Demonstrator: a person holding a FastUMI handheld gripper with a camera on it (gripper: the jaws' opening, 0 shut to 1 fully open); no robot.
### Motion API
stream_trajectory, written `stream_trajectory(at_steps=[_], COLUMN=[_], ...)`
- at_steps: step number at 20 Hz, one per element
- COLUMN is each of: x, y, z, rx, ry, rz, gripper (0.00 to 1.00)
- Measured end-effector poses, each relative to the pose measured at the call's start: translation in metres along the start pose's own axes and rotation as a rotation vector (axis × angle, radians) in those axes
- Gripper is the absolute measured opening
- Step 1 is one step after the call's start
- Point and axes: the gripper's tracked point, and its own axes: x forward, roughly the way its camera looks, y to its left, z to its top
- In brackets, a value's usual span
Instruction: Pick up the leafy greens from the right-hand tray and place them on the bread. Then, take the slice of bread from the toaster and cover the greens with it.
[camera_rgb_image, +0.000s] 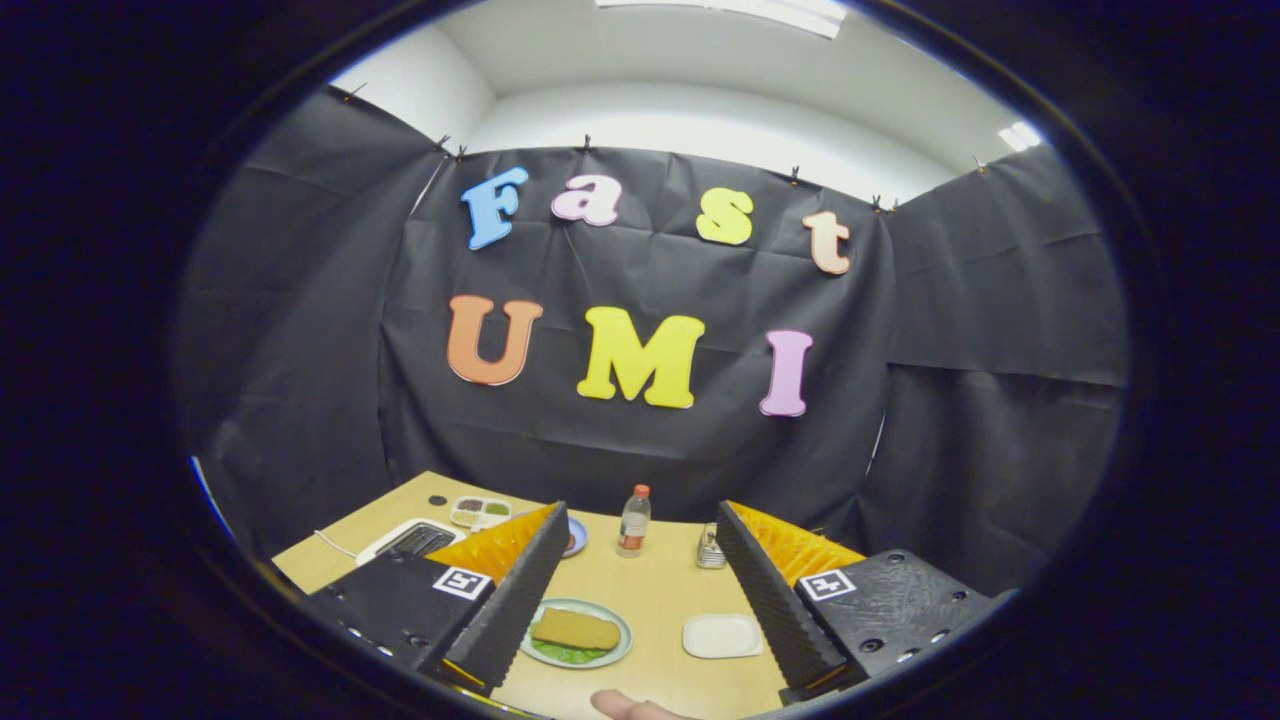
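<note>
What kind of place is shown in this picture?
Probably a demonstration booth set up as a small kitchen: black cloth walls, a wooden table with a toaster and a plate of bread. The open gripper holds nothing.

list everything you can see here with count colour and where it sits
table: 1, light wood, under everything
plate: 1, pale green rim, between the fingers near the left one
bread slice: 1, tan, on the plate over the greens
leafy greens: 1 bunch, green, under the bread on the plate
tray: 1, white, bare, between the fingers near the right one
toaster: 1, white with dark slots, beyond the left finger
compartment dish: 1, white, behind the toaster
bottle: 1, clear with red cap, beyond the fingers
metal object: 1, silver, right of the bottle
fingertip: 1, at the table's near edge
gripper: 1, black and orange, open, holding nothing
</note>
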Motion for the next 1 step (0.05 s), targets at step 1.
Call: stream_trajectory(at_steps=[1], x=[0.0006], y=[0.003], z=[-0.001], rx=[0.001], ry=[0.007], rz=[0.002], gripper=[0.96])
